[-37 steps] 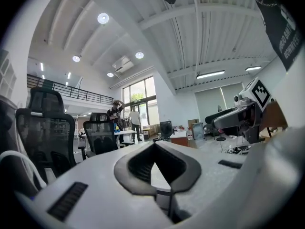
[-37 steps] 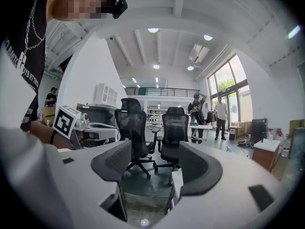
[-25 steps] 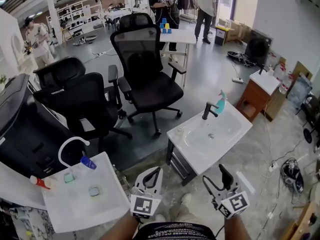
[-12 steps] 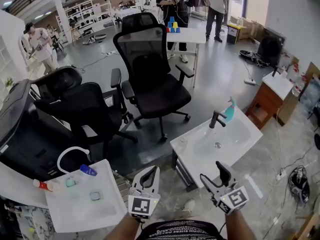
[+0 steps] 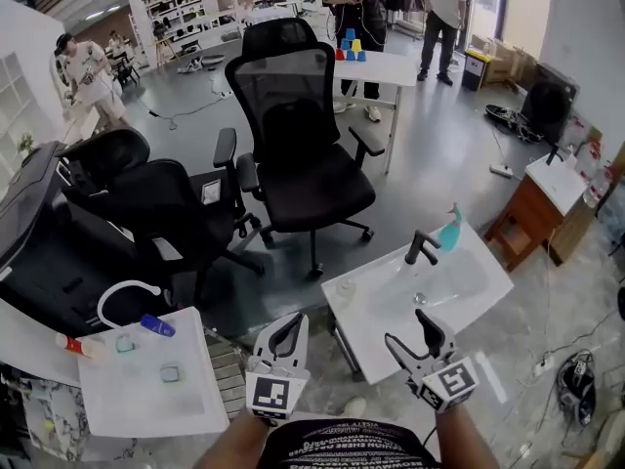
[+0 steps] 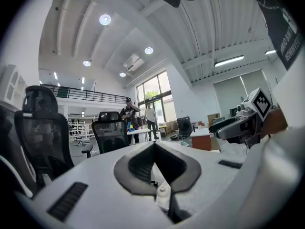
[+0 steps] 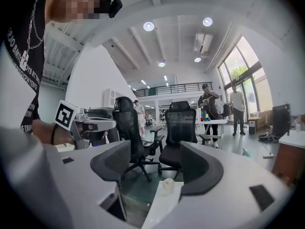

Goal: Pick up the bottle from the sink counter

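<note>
Bottle (image 5: pixel 345 287): small, clear, on left corner of sink counter (image 5: pixel 469 291); right gripper (image 5: pixel 406 328) fingers spread, empty, short of it; left gripper (image 5: pixel 290 322) fingers pressed together; best approached level, jaws straddling bottle before closing.

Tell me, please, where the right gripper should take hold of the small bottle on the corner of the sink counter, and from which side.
Probably around the body of the small bottle, below its rounded cap. It stands upright at the counter's open corner, apart from the faucet, so the open right gripper can come straight in from the person's side, one jaw on each flank.
</note>
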`<action>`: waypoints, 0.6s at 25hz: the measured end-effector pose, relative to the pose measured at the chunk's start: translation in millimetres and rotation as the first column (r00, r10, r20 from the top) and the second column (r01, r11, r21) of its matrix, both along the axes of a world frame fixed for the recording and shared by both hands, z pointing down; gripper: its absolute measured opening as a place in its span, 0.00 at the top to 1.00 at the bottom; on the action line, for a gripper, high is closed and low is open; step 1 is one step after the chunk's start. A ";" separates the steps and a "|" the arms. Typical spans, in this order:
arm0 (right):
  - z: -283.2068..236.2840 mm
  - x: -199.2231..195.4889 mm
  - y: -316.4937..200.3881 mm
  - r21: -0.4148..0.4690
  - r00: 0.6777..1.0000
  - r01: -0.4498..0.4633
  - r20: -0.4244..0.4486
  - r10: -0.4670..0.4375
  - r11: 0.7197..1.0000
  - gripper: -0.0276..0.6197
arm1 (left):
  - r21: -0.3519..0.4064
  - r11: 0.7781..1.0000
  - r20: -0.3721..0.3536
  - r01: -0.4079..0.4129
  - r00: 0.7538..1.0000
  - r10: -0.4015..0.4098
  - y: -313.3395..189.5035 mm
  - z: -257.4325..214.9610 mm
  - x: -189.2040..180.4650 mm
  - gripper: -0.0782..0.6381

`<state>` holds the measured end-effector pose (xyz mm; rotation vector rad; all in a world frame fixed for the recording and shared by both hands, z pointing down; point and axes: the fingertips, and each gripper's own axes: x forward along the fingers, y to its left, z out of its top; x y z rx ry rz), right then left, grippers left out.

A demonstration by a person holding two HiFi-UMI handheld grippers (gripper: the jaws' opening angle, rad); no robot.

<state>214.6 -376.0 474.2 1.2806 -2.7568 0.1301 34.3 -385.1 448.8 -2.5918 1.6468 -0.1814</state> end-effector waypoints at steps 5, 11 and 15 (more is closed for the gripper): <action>14.3 19.7 -21.0 -0.021 1.000 0.020 -0.007 -0.020 1.000 0.50 | -0.004 1.000 0.006 0.028 1.000 -0.028 -7.3 7.5 19.1 0.89; 37.7 23.4 -40.5 -0.047 0.999 0.052 -0.014 -0.053 0.998 0.50 | 0.019 0.996 0.042 0.084 0.995 -0.085 -19.0 16.3 17.0 0.89; 54.0 9.6 -48.2 -0.068 0.995 0.096 -0.028 -0.098 0.993 0.50 | 0.032 0.994 0.058 0.103 0.993 -0.105 -25.2 17.6 9.3 0.89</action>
